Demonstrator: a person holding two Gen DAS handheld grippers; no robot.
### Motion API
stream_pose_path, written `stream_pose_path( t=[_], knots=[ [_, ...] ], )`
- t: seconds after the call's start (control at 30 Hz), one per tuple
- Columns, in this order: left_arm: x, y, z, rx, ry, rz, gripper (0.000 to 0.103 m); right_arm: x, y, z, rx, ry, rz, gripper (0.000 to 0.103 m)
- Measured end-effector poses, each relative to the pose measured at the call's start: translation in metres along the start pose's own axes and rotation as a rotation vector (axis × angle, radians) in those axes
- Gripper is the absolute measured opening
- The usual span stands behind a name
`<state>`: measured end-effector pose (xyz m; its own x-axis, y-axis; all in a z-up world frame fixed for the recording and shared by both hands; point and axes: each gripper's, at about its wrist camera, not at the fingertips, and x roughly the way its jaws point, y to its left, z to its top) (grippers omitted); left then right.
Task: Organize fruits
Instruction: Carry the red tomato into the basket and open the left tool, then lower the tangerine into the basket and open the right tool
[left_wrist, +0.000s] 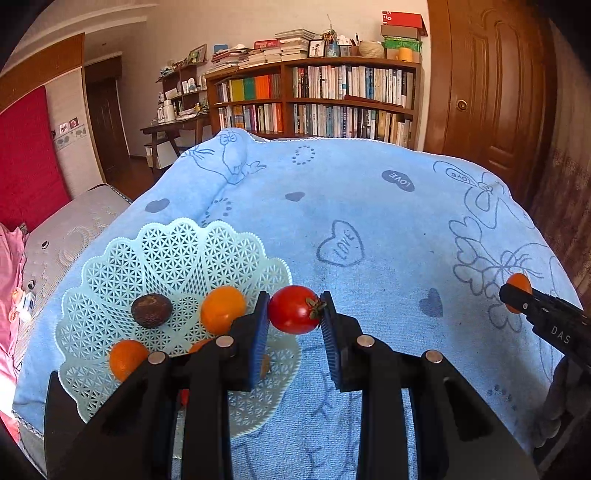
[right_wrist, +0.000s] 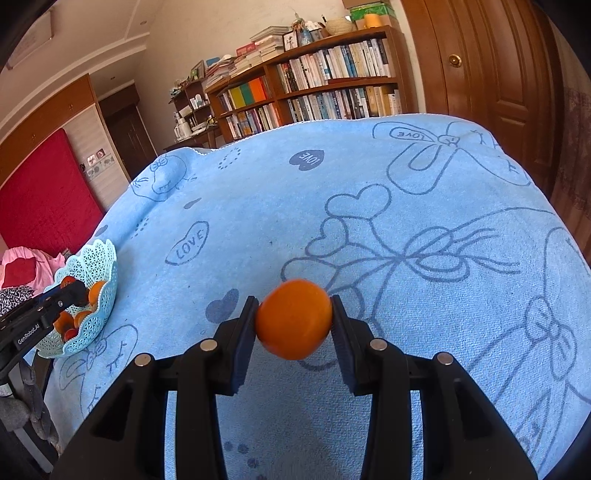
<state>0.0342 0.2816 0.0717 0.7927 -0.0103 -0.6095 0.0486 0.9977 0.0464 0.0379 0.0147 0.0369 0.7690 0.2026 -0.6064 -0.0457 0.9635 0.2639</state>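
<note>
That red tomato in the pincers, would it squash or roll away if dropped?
The tomato looks smooth and thin-skinned, so the left gripper could probably bruise it by squeezing harder. Being round, it would likely roll on the blue towel, though the soft pile may slow it.

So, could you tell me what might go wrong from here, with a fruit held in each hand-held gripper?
1. The left hand-held gripper pinches the red tomato between its pads; squeezing harder could burst it.
2. The tomato sits beside the basket's rim, not over its bowl; released here, it would probably land on the blue towel and roll.
3. The right hand-held gripper grips the round orange fruit only at its sides, so it might slip during the carry.
</note>
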Motion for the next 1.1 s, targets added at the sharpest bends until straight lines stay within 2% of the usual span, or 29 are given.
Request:
stream_pose_path(
  t=[0.5,0.57,0.6,0.63,0.7,0.83,1.1],
  knots=[
    [-0.001,0.052,-0.014,-0.077,0.006,0.042,0.029,-0.007,0.056,-0.011,-0.049,0.031,0.079,0.039],
    [-0.002,0.058,-0.015,-0.088,0.006,0.045,0.041,-0.006,0.067,-0.011,-0.065,0.038,0.093,0.039],
    [-0.004,0.062,-0.015,-0.096,-0.001,0.055,0.056,-0.006,0.073,-0.011,-0.076,0.039,0.099,0.039],
    [-0.007,0.065,-0.015,-0.106,-0.012,0.067,0.067,-0.005,0.079,-0.011,-0.087,0.04,0.105,0.039],
    [-0.012,0.073,-0.015,-0.121,-0.032,0.079,0.07,-0.005,0.09,-0.01,-0.109,0.042,0.12,0.039],
    [-0.023,0.091,-0.014,-0.144,-0.055,0.094,0.084,-0.002,0.116,-0.008,-0.147,0.049,0.159,0.039],
    [-0.047,0.13,-0.021,-0.165,-0.098,0.179,0.094,0.007,0.177,-0.005,-0.233,0.075,0.258,0.039]
  ],
)
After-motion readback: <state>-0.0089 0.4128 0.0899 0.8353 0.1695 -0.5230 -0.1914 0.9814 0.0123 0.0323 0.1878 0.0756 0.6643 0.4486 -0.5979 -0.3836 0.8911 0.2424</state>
